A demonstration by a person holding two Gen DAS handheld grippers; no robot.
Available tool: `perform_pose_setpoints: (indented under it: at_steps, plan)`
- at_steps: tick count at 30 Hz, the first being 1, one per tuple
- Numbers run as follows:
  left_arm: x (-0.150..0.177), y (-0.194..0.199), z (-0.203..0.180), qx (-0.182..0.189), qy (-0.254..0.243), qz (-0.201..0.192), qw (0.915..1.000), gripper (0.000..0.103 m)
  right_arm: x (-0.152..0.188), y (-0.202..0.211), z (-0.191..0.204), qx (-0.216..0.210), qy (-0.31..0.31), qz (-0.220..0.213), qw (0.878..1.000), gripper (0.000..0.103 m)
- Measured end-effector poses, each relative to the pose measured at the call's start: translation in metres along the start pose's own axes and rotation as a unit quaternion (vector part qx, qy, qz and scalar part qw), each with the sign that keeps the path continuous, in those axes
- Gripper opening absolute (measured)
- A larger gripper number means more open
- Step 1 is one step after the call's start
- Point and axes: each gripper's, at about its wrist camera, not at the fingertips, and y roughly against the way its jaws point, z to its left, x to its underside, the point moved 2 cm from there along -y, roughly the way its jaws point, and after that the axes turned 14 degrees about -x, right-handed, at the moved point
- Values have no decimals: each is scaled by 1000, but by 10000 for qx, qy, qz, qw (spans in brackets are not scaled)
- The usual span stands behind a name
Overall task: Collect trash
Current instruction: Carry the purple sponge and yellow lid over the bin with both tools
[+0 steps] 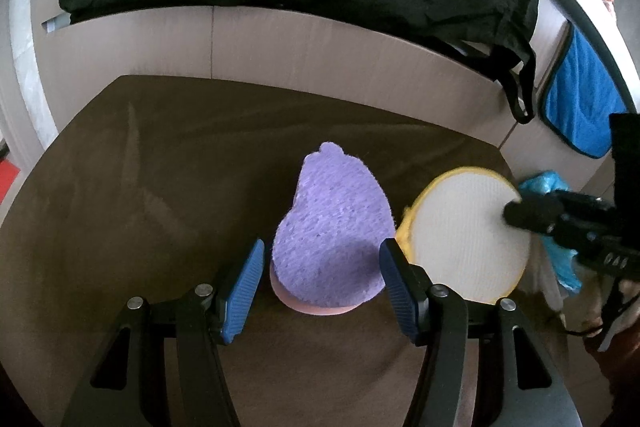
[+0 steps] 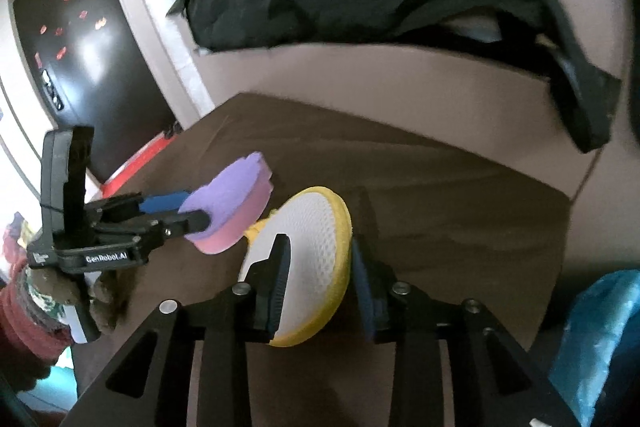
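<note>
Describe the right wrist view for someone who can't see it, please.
A round yellow-rimmed pad with a white mesh face stands tilted on a brown table, between the fingers of the open right gripper. To its left, the left gripper straddles a purple-and-pink sponge; crumpled blue plastic shows at lower right.

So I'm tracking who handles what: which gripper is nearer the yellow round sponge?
Right. The right gripper has its jaws on either side of the yellow round sponge, tilted on edge. The left gripper straddles the purple sponge beside it.
</note>
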Motion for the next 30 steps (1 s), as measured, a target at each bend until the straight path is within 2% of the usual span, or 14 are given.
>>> perform_pose_setpoints:
  at_steps: [1, 2, 3, 5, 10, 14, 19, 24, 28, 30]
  plan:
    - [0, 1, 1, 8, 19, 0, 10000, 60, 0, -4, 1, -8, 21, 59, 10000, 28]
    - [1, 2, 1, 11, 26, -11, 10000, 60, 1, -9, 3, -15, 51, 163, 9999, 19]
    - [0, 2, 0, 23, 19, -21, 10000, 60, 1, -11, 5, -14, 75, 203, 9998, 15]
    - [0, 2, -2, 55, -13, -36, 10000, 60, -1, -7, 6, -7, 90, 175, 9998, 13]
    - [-6, -4, -13, -39, -167, -13, 9999, 65, -10, 25, -1, 306, -4, -220, 9993, 13]
    - [-10, -16, -26, -284, -335, 61, 9990, 68, -9, 51, -10, 610, -106, -430, 9972, 13]
    - [-14, -23, -29, -418, -177, 90, 9989, 68, 4, 65, -18, 768, -208, -473, 9957, 13]
    - [-11, -19, -43, -773, -360, -144, 9963, 66, 15, 70, -24, 746, -313, -470, 9956, 13]
    - [-6, 0, -52, -604, -137, -297, 9976, 66, 23, 78, -19, 764, -263, -583, 9950, 13]
    - [-4, 18, -65, -562, -67, -500, 9971, 66, 25, 87, -18, 769, -234, -680, 9944, 13]
